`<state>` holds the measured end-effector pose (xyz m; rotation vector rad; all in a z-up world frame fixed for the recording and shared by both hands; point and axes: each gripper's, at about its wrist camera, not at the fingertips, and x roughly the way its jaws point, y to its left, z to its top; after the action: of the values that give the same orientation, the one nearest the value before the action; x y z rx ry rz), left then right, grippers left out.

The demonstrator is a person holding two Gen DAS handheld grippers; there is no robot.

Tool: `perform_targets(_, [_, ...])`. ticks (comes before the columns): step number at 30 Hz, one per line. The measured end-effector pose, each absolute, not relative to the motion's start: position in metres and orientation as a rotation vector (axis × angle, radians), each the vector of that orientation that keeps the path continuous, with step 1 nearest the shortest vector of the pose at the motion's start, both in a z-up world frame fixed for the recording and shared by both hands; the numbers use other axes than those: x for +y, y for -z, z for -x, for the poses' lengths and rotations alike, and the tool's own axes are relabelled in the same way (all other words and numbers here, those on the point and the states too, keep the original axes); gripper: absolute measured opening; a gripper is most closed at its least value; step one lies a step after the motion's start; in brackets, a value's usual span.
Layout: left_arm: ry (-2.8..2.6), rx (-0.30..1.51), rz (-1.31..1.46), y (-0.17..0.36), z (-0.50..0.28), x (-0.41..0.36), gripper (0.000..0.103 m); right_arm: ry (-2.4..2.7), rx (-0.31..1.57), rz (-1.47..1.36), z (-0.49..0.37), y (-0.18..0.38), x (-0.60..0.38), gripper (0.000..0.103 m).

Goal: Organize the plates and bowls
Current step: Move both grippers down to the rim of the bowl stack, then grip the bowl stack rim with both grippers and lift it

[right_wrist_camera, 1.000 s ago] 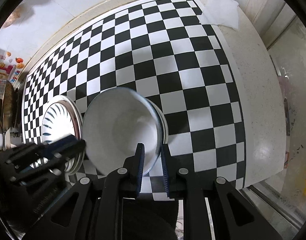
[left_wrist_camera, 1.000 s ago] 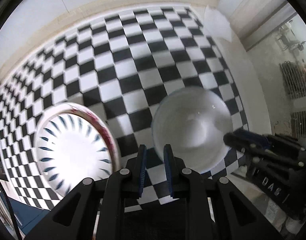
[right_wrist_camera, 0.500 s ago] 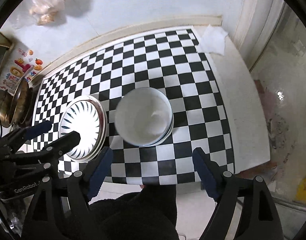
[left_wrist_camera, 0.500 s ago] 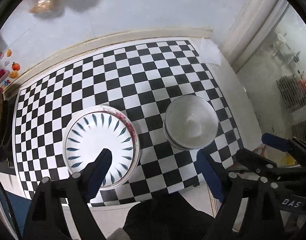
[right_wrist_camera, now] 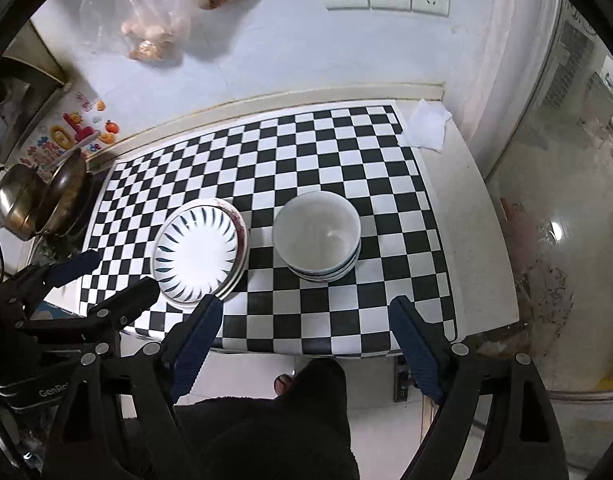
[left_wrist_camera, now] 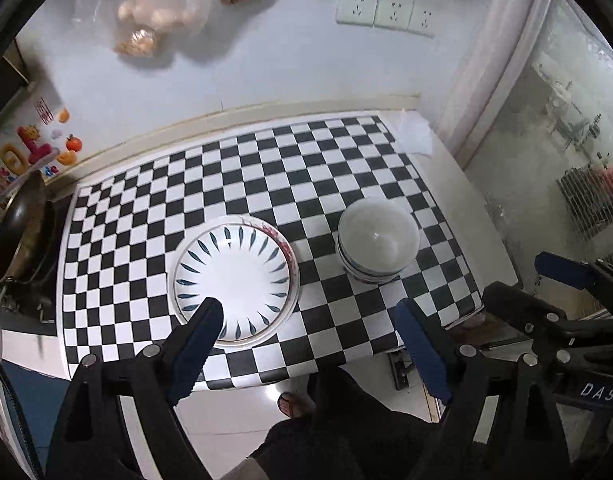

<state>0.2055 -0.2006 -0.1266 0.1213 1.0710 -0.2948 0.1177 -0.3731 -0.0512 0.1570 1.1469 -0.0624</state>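
A stack of plates (left_wrist_camera: 234,276) with a blue-dash top plate lies on the checkered table; it also shows in the right wrist view (right_wrist_camera: 198,254). A stack of white bowls (left_wrist_camera: 376,244) stands to its right, seen too in the right wrist view (right_wrist_camera: 318,236). My left gripper (left_wrist_camera: 306,334) is open and empty, held back above the table's near edge. My right gripper (right_wrist_camera: 302,328) is open and empty, also held back above the near edge. Each gripper shows at the side of the other's view.
The checkered table (left_wrist_camera: 266,168) ends at a white wall behind. A white cloth (right_wrist_camera: 426,128) lies at the far right corner. A pan (right_wrist_camera: 62,196) and a metal pot (right_wrist_camera: 10,200) stand at the left. A glass door is at the right.
Both grippers have opened wide and pulled back and up from the table. The bowl the right gripper held now rests on the bowl stack.
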Motion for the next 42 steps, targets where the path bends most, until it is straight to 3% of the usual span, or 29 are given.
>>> perform_targets(8, [0.293,1.035,-0.107,0.119,-0.215,-0.203,0.088,0.033,1.048,-0.147,-0.114,0.032,-0.374,0.088])
perform_targets(15, [0.262,1.08,-0.128,0.153,-0.26,-0.218,0.088,0.064,1.017,-0.219,-0.14,0.057,-0.405,0.088])
perform_targets(36, [0.419,1.56,-0.007,0.317,-0.382,-0.273,0.087,-0.012,1.372,-0.539,-0.247,0.272,-0.48,0.092])
perform_targets(37, [0.432,1.575,0.005,0.322,-0.384,-0.275,0.084,-0.018,1.402,-0.565,-0.249,0.282,-0.481,0.092])
perform_targets(39, [0.45,1.612,0.022,0.331,-0.388,-0.279,0.067,-0.032,1.434,-0.603,-0.252,0.294,-0.481,0.089])
perform_targets(41, [0.467,1.648,0.032,0.341,-0.39,-0.284,0.054,-0.044,1.453,-0.643,-0.254,0.305,-0.482,0.081])
perform_targets(42, [0.472,1.661,0.035,0.345,-0.391,-0.285,0.046,-0.046,1.459,-0.654,-0.255,0.309,-0.482,0.071])
